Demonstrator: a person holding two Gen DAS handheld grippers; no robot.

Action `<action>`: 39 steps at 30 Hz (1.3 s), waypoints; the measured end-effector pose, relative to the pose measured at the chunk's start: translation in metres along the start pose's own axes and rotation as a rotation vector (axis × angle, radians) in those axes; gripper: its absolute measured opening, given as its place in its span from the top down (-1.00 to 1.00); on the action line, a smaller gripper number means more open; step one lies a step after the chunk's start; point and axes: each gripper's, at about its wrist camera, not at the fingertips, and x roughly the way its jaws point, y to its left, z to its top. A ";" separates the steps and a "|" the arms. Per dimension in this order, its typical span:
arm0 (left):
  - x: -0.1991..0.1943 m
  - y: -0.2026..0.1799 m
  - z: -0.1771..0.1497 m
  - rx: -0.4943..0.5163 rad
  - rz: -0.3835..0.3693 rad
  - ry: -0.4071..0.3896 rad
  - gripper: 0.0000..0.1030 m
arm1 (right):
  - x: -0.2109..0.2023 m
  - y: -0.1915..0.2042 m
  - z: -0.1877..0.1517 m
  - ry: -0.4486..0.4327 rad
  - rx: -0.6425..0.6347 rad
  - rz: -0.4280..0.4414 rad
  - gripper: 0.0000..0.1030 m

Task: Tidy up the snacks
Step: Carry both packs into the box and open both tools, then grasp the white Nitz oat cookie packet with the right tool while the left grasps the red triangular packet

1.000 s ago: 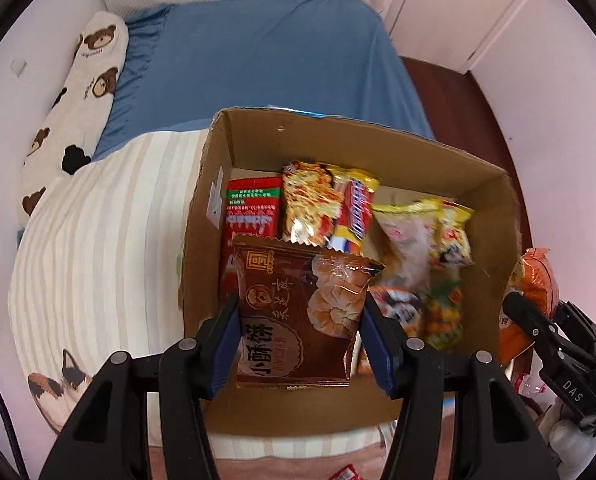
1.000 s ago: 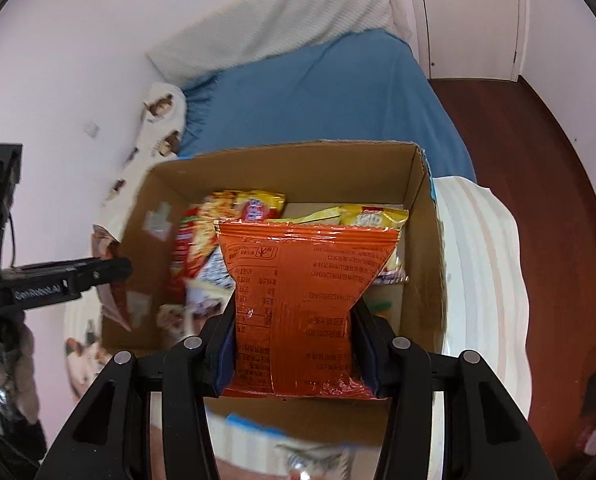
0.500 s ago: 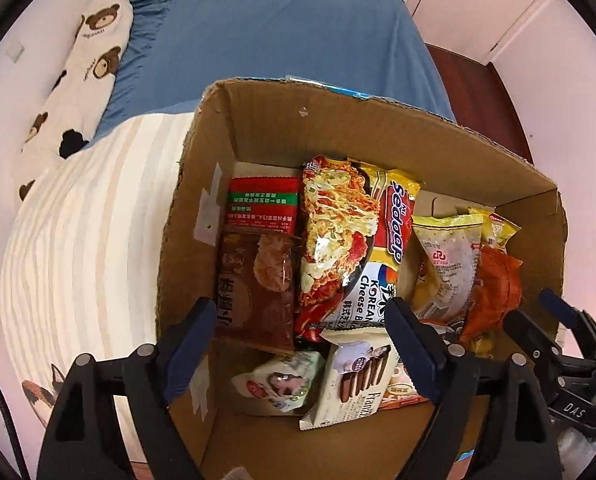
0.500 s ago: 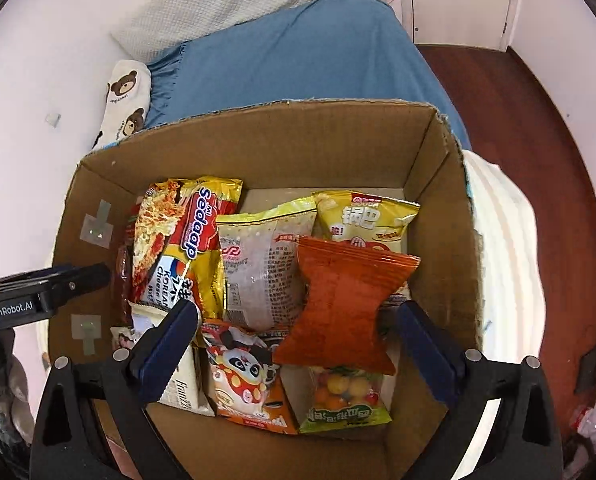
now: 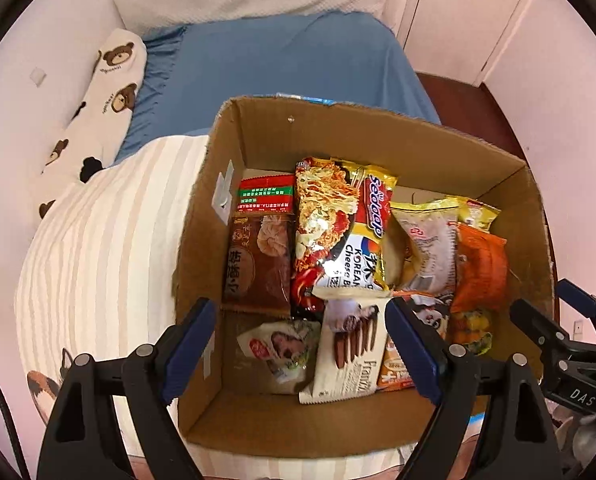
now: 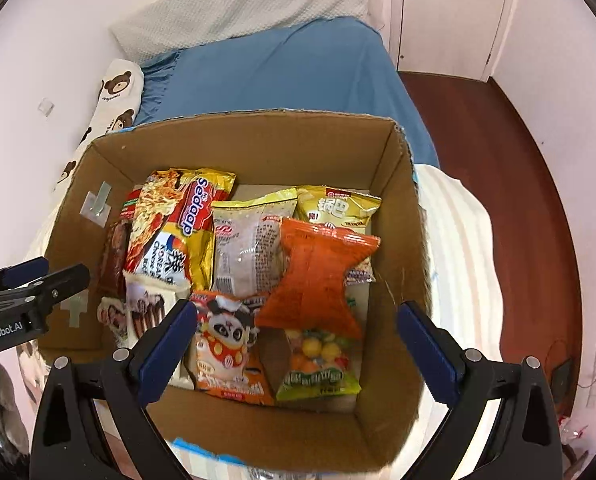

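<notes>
The left gripper is hovering with its jaws spread wide and nothing between them, over the near end of the cardboard box; just ahead of it a brown pastry packet is lying against the box's left wall; the right gripper is likewise hanging empty with jaws apart; directly beyond it an orange snack bag is resting atop other packets; farther off, the blue bed is stretching away.
</notes>
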 end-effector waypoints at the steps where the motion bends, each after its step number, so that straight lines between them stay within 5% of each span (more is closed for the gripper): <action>1: -0.005 0.000 -0.003 0.001 0.000 -0.011 -0.68 | -0.006 0.000 -0.004 -0.012 0.001 -0.002 -0.98; 28: -0.139 -0.024 -0.097 0.007 -0.004 -0.307 -0.68 | -0.151 0.009 -0.097 -0.276 -0.003 0.003 -0.97; 35: -0.139 -0.024 -0.128 0.006 0.006 -0.284 -0.68 | -0.156 0.001 -0.122 -0.242 0.003 0.066 -0.98; 39: -0.096 -0.021 -0.160 0.017 0.054 -0.150 -0.68 | -0.114 -0.011 -0.148 -0.097 -0.004 0.080 -0.97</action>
